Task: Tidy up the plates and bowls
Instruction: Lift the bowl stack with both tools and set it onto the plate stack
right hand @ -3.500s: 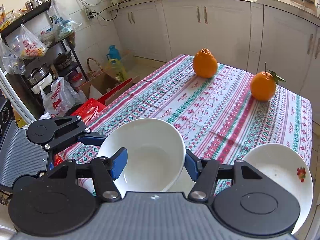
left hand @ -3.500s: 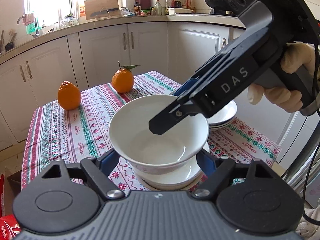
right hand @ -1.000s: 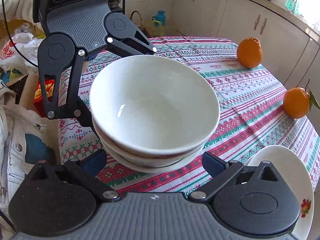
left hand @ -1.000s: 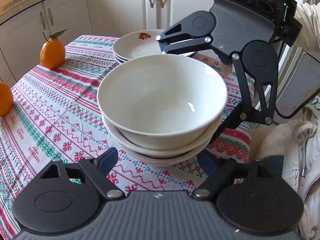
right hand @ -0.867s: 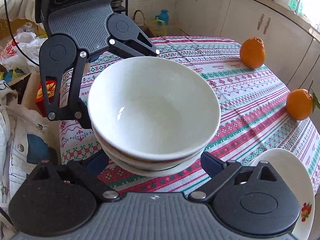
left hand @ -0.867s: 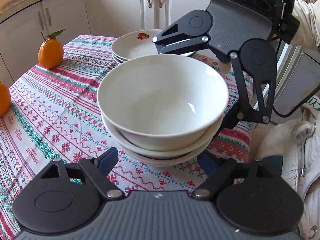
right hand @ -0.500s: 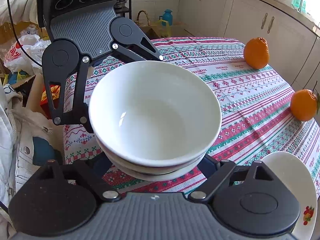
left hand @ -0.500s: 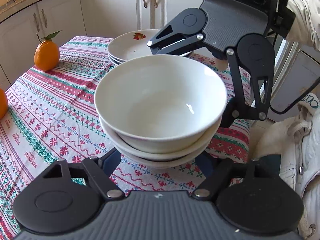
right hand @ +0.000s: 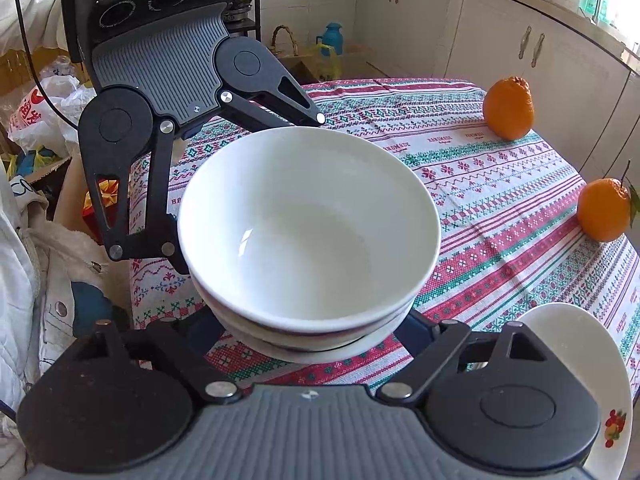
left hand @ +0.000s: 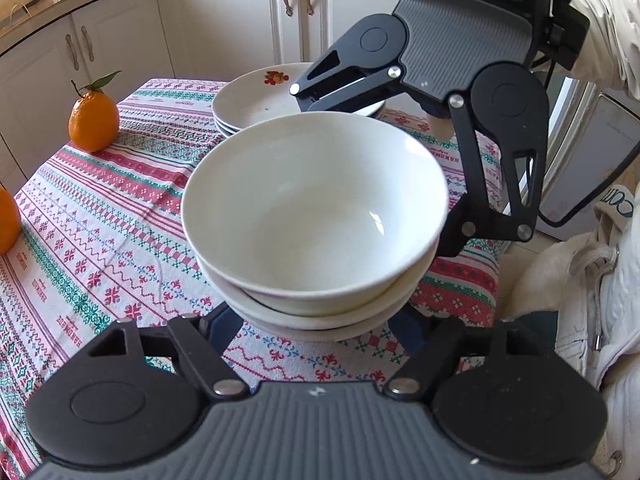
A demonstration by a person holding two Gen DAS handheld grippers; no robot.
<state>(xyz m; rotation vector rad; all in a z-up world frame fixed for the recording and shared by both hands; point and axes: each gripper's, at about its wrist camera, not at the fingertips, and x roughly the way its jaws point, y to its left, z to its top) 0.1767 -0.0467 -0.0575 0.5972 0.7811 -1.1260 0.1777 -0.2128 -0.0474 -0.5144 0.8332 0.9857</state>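
Note:
A stack of white bowls [left hand: 316,224] is near the table's edge, also in the right wrist view [right hand: 308,232]. My left gripper [left hand: 316,320] is spread wide with its fingers on either side of the stack's lower part. My right gripper [right hand: 312,328] is spread the same way from the opposite side. Each gripper shows in the other's view, the right one [left hand: 448,80] and the left one [right hand: 168,92]. The fingertips are hidden under the rims, so contact is unclear. A stack of white plates [left hand: 268,96] with a fruit print lies beyond the bowls, also at the lower right [right hand: 592,380].
The table has a patterned red, green and white cloth [left hand: 100,216]. Two oranges [left hand: 93,121] [right hand: 509,107] [right hand: 604,210] sit on it. White kitchen cabinets [left hand: 240,20] stand behind. The person's white jacket [left hand: 592,300] is at the table's edge. Bags and clutter [right hand: 36,120] lie on the floor.
Both grippers have come in closer and lower around the bowl stack. 3.5 s ago the right gripper held the top bowl above the stack; now it rests in it.

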